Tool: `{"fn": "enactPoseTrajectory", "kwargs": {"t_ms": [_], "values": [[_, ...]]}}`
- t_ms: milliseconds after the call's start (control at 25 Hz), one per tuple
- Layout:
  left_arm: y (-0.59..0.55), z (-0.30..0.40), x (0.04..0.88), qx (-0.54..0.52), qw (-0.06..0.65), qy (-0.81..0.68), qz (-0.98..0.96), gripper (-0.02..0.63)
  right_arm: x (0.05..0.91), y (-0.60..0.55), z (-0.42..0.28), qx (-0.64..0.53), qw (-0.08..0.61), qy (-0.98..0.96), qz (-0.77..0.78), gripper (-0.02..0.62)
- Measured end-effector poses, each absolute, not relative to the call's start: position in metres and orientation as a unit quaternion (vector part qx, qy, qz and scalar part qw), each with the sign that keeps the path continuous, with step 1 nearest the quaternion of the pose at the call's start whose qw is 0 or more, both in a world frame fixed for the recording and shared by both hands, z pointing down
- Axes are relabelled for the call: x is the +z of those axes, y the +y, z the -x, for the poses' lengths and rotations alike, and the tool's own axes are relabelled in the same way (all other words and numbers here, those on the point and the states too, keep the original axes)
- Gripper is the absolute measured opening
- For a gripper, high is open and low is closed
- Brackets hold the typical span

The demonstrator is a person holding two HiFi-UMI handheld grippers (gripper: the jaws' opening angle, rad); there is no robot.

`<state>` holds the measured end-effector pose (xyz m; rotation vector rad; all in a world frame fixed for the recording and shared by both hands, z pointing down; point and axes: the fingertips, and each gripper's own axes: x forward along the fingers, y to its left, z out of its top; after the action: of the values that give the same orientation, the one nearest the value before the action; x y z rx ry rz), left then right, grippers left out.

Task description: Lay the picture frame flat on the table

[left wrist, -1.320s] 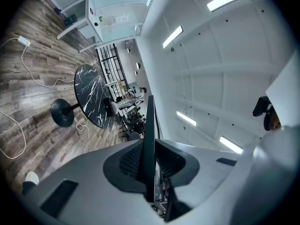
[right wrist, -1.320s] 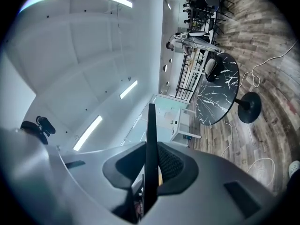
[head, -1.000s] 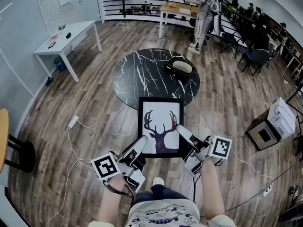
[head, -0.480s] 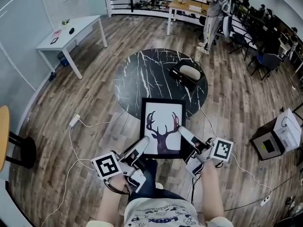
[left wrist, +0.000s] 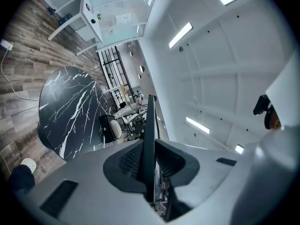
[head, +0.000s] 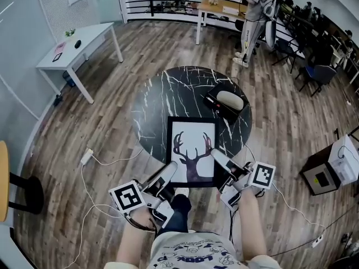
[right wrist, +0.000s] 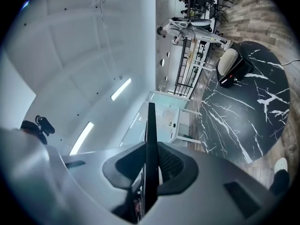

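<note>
The picture frame point(head: 192, 150), black-edged with a deer-antler print, faces up and is held level between both grippers. Its far half hangs over the near edge of the round black marble table point(head: 168, 94). My left gripper point(head: 170, 174) is shut on the frame's near left corner. At the near right edge my right gripper point(head: 216, 161) is shut as well. In the left gripper view the frame point(left wrist: 149, 135) shows edge-on between the pads, with the table point(left wrist: 70, 111) beyond. The right gripper view shows the same thin edge point(right wrist: 151, 139) clamped and the table point(right wrist: 243, 111) to the right.
A black case with a beige object point(head: 226, 102) lies on the table's right part, just beyond the frame. A white desk point(head: 76, 48) stands far left. Cables point(head: 90, 150) run over the wooden floor. A white-topped box point(head: 332, 170) stands right. A person point(head: 255, 10) stands at a far table.
Both grippers have carried the frame forward toward the marble table. Its far end now overlaps the table's near edge, where before it hung short of it over the floor.
</note>
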<state>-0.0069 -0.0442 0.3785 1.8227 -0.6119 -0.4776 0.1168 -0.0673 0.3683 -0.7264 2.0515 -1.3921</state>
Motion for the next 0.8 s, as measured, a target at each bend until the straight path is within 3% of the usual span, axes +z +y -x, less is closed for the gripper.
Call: {"fn": "enactPoseTrajectory", "kwargs": {"t_ms": [800], "values": [[-0.261, 0.022, 0.428, -0.175, 0.584, -0.270, -0.745, 0.077, 0.419, -0.284, -0.102, -0.551, 0.230, 0.742, 0.306, 0.084]]}}
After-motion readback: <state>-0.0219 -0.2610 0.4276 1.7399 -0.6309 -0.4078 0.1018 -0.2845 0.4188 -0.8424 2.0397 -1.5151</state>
